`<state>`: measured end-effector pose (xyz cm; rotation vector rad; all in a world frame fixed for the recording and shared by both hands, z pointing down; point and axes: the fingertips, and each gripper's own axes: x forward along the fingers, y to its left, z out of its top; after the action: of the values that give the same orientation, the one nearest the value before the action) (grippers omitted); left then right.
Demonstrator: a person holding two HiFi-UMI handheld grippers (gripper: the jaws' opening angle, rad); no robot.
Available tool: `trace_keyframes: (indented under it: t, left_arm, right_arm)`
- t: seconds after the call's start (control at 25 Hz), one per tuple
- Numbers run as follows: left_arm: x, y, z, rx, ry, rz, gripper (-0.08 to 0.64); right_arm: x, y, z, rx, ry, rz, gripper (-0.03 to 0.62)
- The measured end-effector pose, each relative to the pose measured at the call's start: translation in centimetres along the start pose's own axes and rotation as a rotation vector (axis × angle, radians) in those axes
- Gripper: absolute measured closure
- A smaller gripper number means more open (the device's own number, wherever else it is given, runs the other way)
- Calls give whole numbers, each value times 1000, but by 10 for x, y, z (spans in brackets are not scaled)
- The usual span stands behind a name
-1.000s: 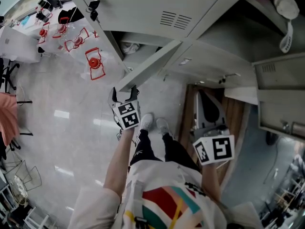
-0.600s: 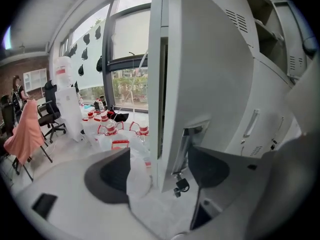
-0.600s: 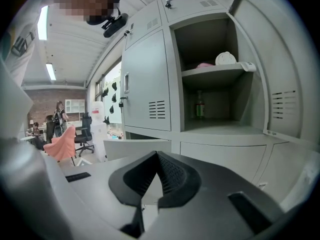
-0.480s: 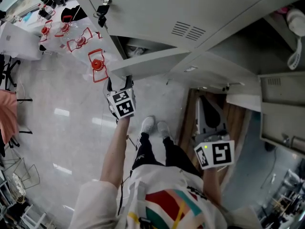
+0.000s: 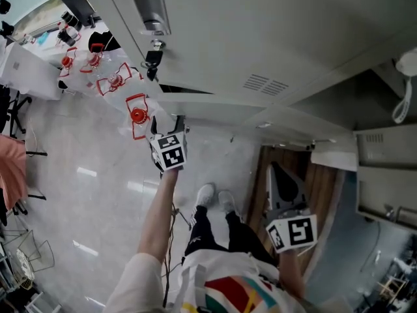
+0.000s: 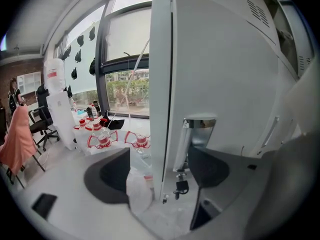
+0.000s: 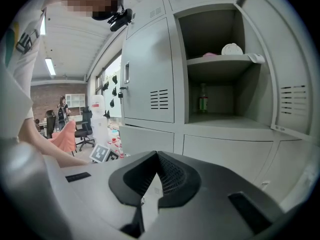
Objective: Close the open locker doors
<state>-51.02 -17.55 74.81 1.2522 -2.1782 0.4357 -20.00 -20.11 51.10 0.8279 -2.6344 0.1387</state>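
Left gripper [image 6: 159, 171], jaws spread astride the edge of the pale grey metal locker door [image 6: 225, 84], has pushed it from half-open a second ago to nearly flush. Right gripper [image 7: 152, 184] hangs low, jaws together, empty. The open shelved locker compartment [image 7: 220, 69] at far right likely comes next.

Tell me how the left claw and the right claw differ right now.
The left claw is open, with the locker door edge between its jaws; the right claw is shut and empty. The left claw is out at that door; the right claw hangs low beside the person. Both carry marker cubes.
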Motion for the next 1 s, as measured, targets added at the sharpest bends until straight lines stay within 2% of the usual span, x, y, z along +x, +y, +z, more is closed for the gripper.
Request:
trace_keyframes:
  t: [0.16, 0.56, 0.76, 1.0]
  left_arm:
    - [11, -2, 6, -23, 2, -28, 221]
    - [29, -3, 19, -43, -6, -42, 221]
    - [30, -4, 20, -22, -8, -57, 221]
    - [22, -1, 21, -40, -26, -66, 221]
  right_arm:
    - [-1, 0, -4, -6, 17, -7, 586]
    - [-4, 1, -5, -37, 24, -20, 586]
    - [-10, 1, -8, -23, 26, -38, 586]
    - [-16, 10, -10, -23, 30, -41, 586]
